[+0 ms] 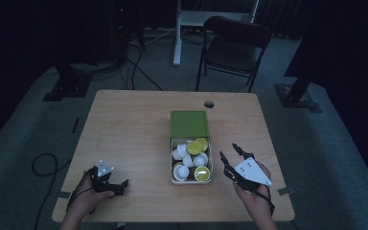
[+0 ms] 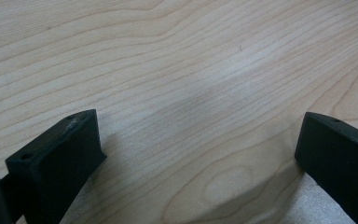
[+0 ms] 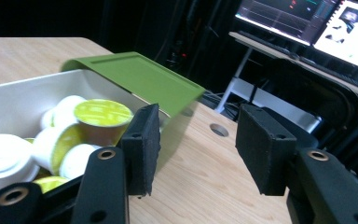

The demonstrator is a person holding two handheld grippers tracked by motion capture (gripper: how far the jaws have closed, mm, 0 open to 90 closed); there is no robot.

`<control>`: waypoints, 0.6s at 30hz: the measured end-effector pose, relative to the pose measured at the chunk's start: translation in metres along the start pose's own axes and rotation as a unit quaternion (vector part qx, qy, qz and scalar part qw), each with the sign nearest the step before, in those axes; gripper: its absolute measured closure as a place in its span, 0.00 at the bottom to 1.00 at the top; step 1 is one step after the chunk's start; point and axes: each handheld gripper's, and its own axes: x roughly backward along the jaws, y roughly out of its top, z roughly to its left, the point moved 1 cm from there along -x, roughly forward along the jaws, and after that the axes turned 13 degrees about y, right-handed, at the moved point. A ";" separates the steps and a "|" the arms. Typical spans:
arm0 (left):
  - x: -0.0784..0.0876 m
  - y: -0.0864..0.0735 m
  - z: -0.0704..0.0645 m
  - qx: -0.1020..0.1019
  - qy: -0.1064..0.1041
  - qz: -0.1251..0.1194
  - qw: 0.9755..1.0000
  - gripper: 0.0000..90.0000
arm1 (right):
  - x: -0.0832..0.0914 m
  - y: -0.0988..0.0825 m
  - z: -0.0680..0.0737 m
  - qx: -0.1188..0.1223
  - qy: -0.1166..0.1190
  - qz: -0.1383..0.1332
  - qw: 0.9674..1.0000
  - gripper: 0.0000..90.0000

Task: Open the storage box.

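Mid-table, slightly right: white box (image 1: 175, 179) w/ green lid (image 1: 189, 124) slid back toward far side, packed w/ coffee pods (image 1: 196, 160), some white, some yellow-green topped. No readable print on pods or lid; too small to tell. Right gripper (image 1: 232, 155) just right of box, jaws part open, nothing between. Left gripper (image 1: 122, 186) near the near-left edge, jaws spread wide over bare wood, empty. Table (image 1: 124, 129): lots of open room left and far; cable hole (image 1: 209, 104) near far edge.
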 end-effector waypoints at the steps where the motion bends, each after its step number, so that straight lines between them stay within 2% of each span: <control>1: 0.000 0.000 0.000 0.000 0.000 0.000 1.000 0.01 | 0.000 0.000 0.000 0.000 0.000 0.000 1.000 0.54; 3: 0.000 0.000 0.000 0.000 0.000 0.000 1.000 0.01 | 0.003 -0.007 -0.007 -0.015 -0.010 -0.002 1.000 0.53; 6: 0.000 0.000 0.000 0.000 0.000 0.000 1.000 0.01 | 0.004 -0.011 -0.011 -0.020 -0.016 0.002 1.000 0.53; 10: 0.000 0.000 0.000 0.000 0.000 0.000 1.000 0.01 | 0.007 -0.025 -0.022 -0.047 -0.024 0.010 0.999 0.53; 12: 0.000 0.000 0.000 0.000 0.000 0.000 1.000 0.01 | 0.007 -0.028 -0.024 -0.051 -0.029 0.014 0.998 0.53; 18: 0.000 0.000 0.000 0.001 0.000 0.000 1.000 0.01 | 0.006 -0.053 -0.039 -0.082 -0.048 0.051 0.994 0.49</control>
